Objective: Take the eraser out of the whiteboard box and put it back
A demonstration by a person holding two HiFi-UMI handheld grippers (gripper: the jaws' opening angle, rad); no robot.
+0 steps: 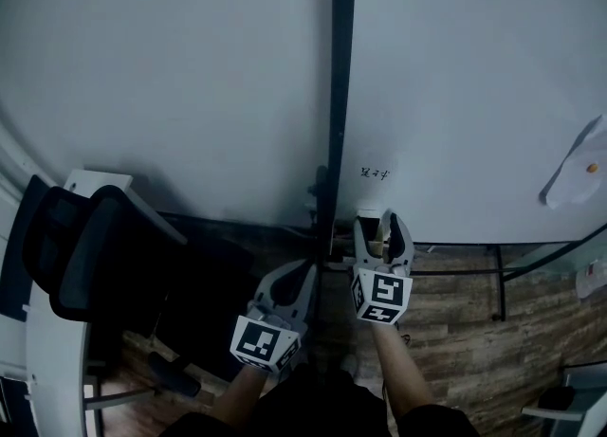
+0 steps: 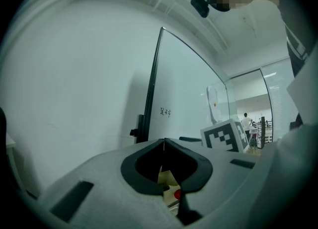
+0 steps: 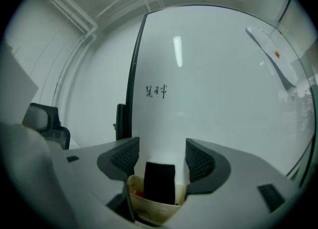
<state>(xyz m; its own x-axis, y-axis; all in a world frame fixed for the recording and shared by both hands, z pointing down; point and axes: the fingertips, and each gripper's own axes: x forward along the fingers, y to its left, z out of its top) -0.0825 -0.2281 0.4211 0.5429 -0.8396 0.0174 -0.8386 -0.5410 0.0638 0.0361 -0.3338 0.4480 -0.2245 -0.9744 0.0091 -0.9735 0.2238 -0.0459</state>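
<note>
The eraser [image 3: 159, 182] is a plain black block standing upright in the whiteboard box [image 3: 149, 214], a cream-coloured, open-topped holder that sits against the lower edge of the whiteboard [image 1: 455, 94]. Its top rises above the box's rim, and something small and red shows in the box just beside it. In the right gripper view the right hand-held gripper [image 3: 162, 148] has its jaws spread, one on each side of the eraser, with a gap of white board showing between each ribbed pad and the block, so nothing is pinched. In the head view this right hand-held gripper [image 1: 382, 233] points up at the board's bottom edge, just below a small handwritten mark [image 1: 376, 172], with its marker cube [image 1: 381, 297] facing the camera and the person's forearm [image 1: 403, 378] running straight down behind it. The left hand-held gripper [image 1: 305, 274] is lower and to the left, angled towards the dark vertical frame [image 1: 338, 94] between the board and the wall. In its own view the left hand-held gripper [image 2: 164, 141] has its jaws pressed together, the tips meeting with nothing between them, and the cream box [image 2: 166, 178] shows through the opening behind them. A dark office chair [image 1: 85, 255] stands well to the left, on a wood-patterned floor [image 1: 455, 331].
</note>
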